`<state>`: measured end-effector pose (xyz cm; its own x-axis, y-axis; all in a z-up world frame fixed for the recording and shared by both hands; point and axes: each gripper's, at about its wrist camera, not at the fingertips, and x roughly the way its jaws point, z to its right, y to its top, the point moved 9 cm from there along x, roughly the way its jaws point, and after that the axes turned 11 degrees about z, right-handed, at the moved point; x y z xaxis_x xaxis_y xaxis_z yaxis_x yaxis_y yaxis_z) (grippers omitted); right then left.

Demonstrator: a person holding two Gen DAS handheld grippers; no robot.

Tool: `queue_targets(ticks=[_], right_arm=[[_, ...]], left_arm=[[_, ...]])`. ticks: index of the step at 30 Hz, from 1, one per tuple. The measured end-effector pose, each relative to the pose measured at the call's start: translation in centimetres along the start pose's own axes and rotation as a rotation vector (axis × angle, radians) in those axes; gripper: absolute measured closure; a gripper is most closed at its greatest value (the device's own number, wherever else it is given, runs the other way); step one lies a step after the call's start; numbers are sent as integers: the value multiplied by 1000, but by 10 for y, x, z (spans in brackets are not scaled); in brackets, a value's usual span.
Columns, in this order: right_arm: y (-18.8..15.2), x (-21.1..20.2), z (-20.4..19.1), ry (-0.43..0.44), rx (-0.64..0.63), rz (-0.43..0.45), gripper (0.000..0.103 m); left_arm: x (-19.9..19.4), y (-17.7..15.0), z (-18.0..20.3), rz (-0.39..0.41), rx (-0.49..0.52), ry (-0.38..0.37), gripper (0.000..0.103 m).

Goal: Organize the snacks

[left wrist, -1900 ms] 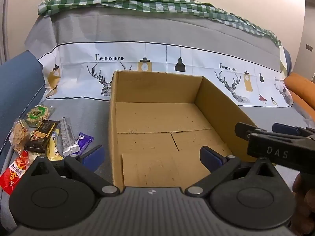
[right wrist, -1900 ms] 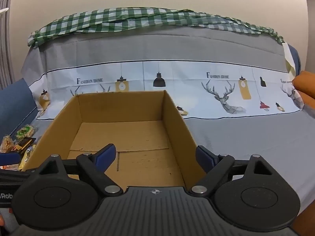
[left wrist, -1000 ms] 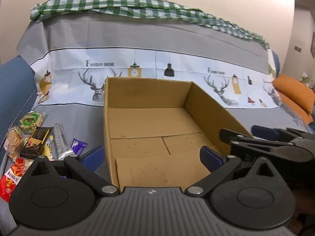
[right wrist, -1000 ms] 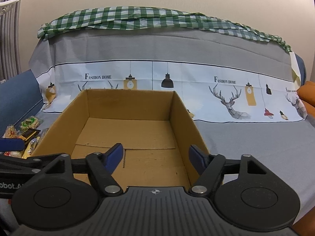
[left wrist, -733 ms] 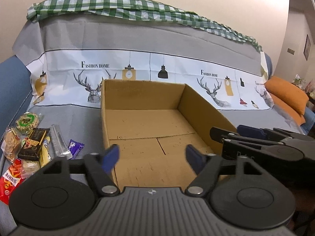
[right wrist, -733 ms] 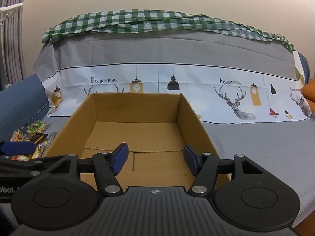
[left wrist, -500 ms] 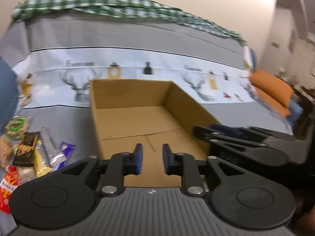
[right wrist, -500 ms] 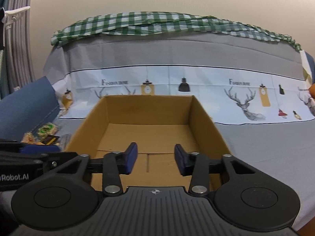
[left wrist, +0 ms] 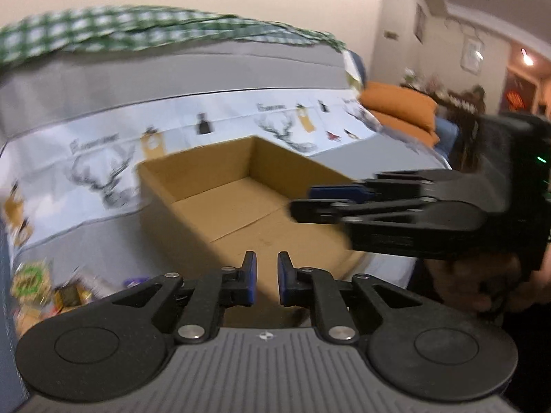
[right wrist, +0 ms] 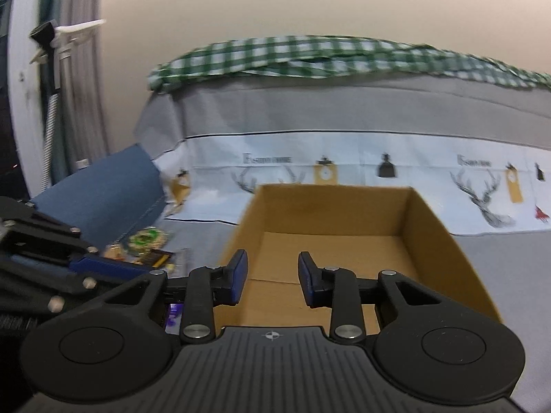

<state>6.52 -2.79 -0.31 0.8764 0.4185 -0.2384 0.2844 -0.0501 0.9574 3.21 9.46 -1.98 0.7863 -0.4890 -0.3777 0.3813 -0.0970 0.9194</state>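
The left gripper is hovering over the near edge of the cardboard box, and its blue pads are standing close together with only a narrow gap, holding nothing. The right gripper is also hanging in front of the same box, its pads are standing a bit wider apart and nothing is between them. The box is sitting open on the grey sofa cover with deer prints. The snacks are lying in a small pile on the cover, just beside the left wall of the box; in the left view the snacks are blurred. A green checked cloth is lying along the top of the sofa back.
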Motion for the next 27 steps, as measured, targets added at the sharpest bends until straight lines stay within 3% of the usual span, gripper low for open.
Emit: queue_targets(ticks=[7,11,21,23,25,27], right_arm=[[-5,8,-59,138,-44,-14,73],[-17,15,-93,229,-55,-36,73],[-85,44,-151,385,-96,-217,70],[-100,49,-160,397,-120,-266,65],[-108,51,-168,410,-133,-273,52],[-118,57,-171,410,-158,-295,44]], left_arm=[[-10,-42,-90,67,-275,161,90],[-13,-40,-114,88,-344,202,90],[2,-79,-137,-137,-371,320,88],[5,-90,-143,-183,-376,353,88],[9,-100,-149,-234,-387,391,86],[14,-107,-152,-278,-383,404,75]])
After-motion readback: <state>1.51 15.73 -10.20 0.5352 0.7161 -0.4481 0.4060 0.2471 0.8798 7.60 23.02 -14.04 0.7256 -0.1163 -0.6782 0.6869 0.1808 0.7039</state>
